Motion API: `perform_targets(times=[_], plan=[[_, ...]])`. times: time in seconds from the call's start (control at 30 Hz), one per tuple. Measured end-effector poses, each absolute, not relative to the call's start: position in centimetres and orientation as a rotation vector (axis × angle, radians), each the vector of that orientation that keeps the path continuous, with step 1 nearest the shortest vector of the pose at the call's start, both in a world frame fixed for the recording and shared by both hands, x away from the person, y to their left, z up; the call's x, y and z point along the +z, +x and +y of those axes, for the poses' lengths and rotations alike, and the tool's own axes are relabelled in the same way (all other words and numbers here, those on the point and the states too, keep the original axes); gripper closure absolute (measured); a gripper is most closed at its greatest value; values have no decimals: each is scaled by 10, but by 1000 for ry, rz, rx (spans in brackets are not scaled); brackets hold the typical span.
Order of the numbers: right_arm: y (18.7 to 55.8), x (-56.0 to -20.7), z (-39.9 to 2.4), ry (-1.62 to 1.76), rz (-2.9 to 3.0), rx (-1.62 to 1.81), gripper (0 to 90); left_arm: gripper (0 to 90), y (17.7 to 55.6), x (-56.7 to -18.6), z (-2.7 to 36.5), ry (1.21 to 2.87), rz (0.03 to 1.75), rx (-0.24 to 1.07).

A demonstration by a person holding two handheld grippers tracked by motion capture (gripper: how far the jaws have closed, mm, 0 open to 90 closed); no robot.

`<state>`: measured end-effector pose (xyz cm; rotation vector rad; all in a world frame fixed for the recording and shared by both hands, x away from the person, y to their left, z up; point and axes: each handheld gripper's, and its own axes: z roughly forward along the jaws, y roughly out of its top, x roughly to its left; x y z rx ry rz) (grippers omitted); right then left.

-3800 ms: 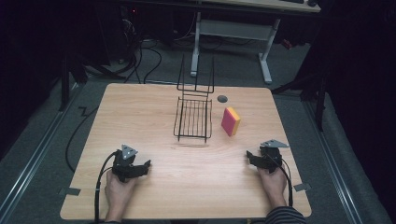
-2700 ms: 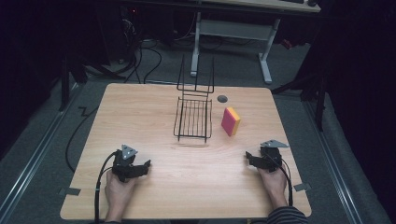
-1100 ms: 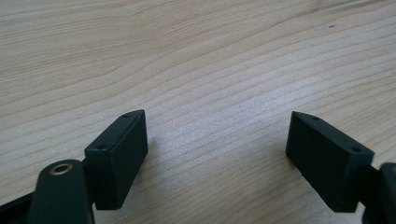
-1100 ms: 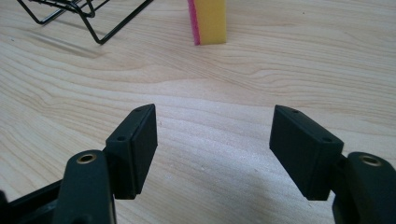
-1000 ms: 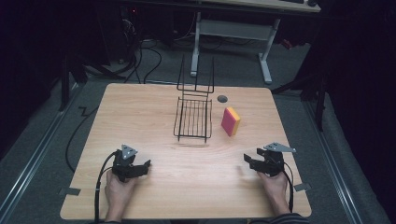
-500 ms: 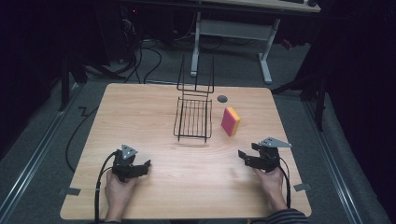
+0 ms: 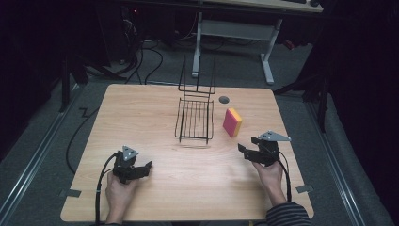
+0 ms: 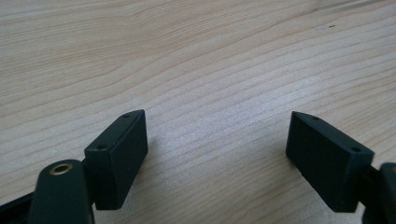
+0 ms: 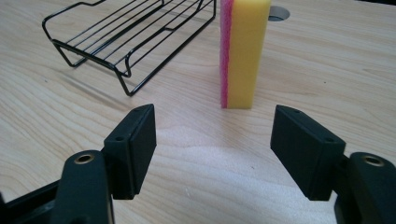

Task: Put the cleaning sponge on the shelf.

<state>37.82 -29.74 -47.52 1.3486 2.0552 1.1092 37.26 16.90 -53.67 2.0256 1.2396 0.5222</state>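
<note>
Right hand-held gripper (image 7: 246, 151) hangs just above the light wooden table (image 7: 141, 113) with its black jaws spread wide and nothing between them; they have just been closing a little. It points at the upright yellow sponge with a pink scouring face (image 9: 243, 51), which stands on its narrow end near the jaws, just beside the black wire rack (image 9: 130, 37). That rack holds nothing. Left hand-held gripper (image 7: 143, 168) sits low over the table's near left part, jaws wide apart on bare wood. No writing can be read.
</note>
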Motion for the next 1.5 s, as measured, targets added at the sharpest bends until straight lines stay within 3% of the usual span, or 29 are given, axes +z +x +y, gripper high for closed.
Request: perform_targets(times=[1.5], plan=[[438,-449,-276,1353,1993,1088,327,213,373,-537,169,2026,1239,521]])
